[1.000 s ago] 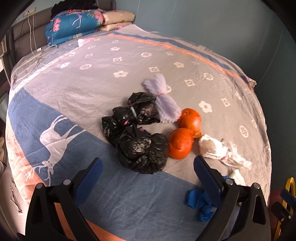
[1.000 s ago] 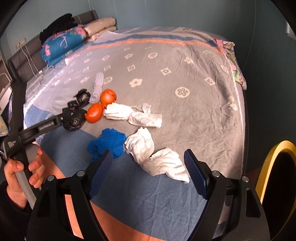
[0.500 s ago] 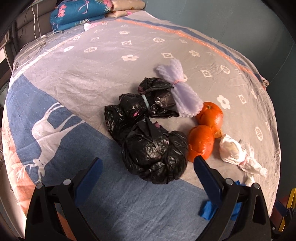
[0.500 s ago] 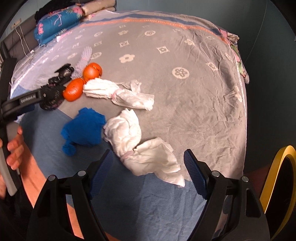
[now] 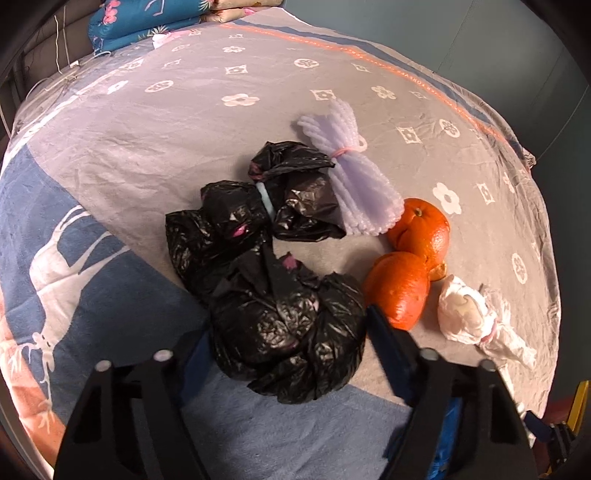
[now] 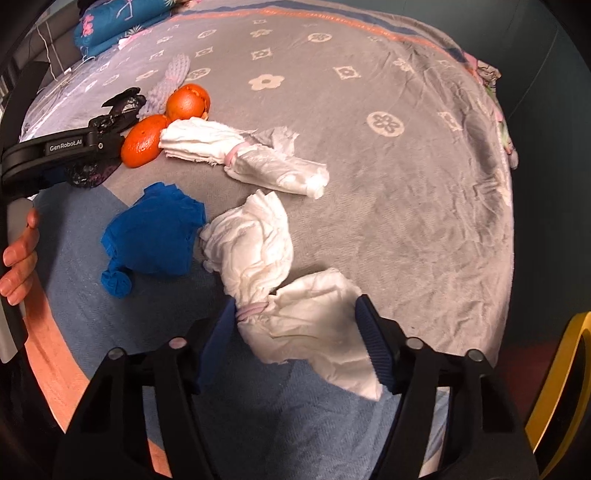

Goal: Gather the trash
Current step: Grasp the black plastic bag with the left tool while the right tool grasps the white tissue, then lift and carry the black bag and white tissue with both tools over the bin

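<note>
Trash lies scattered across a bed (image 5: 155, 122) covered by a grey, flower-patterned blanket with a blue-and-orange deer border, set in a room with teal walls. Folded bedding (image 5: 147, 22) is stacked at the far left, and a yellow-rimmed object (image 6: 554, 380) stands off the bed's near right corner.

Near the left claw (image 5: 288, 354), a knotted black bag (image 5: 288, 325) sits between its wide-open fingers; whether they touch it cannot be told. A second black bag (image 5: 255, 210) lies just beyond, a lilac foam-net bundle (image 5: 354, 181) at its right edge. Right of the bags rest two oranges (image 5: 410, 266), then a tied white wad (image 5: 469, 317).

At the right claw (image 6: 295, 339), the near end of a white tissue bundle (image 6: 280, 284) lies between fingers spread wide apart, not closed on it. A crumpled blue glove (image 6: 155, 236) lies to its left, another white bundle (image 6: 251, 155) farther off.

Compared with one second ago, both claws have dropped closer to the blanket: the black bag and the white bundle, then well ahead of the fingers, now sit between them. The jaws' spread looks unchanged.
</note>
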{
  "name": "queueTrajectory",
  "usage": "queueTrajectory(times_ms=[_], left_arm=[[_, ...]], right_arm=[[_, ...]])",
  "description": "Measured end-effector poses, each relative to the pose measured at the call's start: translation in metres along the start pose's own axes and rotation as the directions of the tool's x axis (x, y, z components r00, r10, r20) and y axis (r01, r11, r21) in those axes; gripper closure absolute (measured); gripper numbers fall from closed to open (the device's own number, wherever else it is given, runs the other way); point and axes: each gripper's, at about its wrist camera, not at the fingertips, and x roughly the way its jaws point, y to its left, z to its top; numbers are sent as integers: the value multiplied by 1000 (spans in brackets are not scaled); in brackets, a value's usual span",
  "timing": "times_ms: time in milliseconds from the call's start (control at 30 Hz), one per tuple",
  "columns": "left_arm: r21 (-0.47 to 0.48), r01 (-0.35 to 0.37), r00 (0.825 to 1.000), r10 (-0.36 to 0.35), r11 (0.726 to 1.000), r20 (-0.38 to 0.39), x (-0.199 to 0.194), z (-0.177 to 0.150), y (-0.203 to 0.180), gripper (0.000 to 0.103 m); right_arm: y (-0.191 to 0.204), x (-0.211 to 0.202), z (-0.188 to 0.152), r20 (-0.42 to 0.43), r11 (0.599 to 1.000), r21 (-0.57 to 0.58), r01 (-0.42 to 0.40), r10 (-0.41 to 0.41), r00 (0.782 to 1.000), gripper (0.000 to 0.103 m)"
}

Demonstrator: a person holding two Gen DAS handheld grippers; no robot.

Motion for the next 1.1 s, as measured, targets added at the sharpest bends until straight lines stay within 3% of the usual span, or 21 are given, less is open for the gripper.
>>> queueTrajectory(times_ms=[167, 400, 567, 733, 1100], left_arm=[[21, 10, 1000, -10, 1000, 18, -5, -3, -6, 50], [18, 43, 998, -43, 999, 49, -19, -12, -6, 57], [3, 128, 990, -128, 992, 54, -34, -18, 0, 57], [-11, 238, 968, -237, 971, 82, -55, -21, 6, 57], [104, 226, 948, -243, 969, 204, -92, -27, -10, 57]], right_arm=[[7, 2, -2, -8, 1000, -24, -18, 18, 1000, 57], [16, -2, -5, 13, 998, -58, -21, 22, 1000, 75], [14, -10, -6, 32, 999, -38, -36, 37, 999, 77], [3, -29, -8, 80, 997, 20, -76, 75, 994, 78], [-28, -81, -16, 228, 977, 133, -168, 135, 964, 78]])
